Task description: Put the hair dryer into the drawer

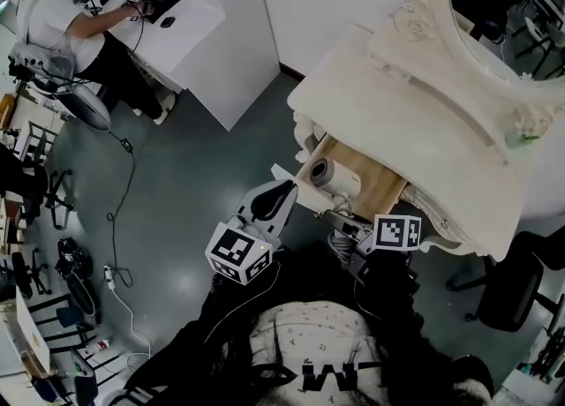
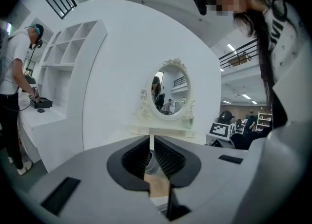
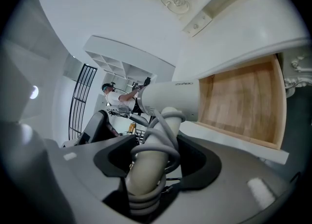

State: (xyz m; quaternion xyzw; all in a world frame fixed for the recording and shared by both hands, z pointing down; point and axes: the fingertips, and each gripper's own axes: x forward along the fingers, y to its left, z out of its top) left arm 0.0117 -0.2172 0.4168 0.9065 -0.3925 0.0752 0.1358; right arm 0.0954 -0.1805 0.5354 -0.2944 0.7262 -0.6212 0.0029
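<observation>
Head view: my right fingers (image 3: pixel 196 165) clamp the hair dryer (image 1: pixel 322 172) by its cord-wrapped handle, barrel over the open drawer (image 1: pixel 381 185), left end. Left fingers (image 2: pixel 172 161), nearly together and empty, hover beside its front left corner; bare wood rightward.

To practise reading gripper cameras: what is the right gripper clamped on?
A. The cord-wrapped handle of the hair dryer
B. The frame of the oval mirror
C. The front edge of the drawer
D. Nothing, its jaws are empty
A. In the right gripper view, the right gripper has its jaws closed on the handle of the white hair dryer. The grey cord is coiled round that handle, and the open wooden drawer lies just beyond.
</observation>
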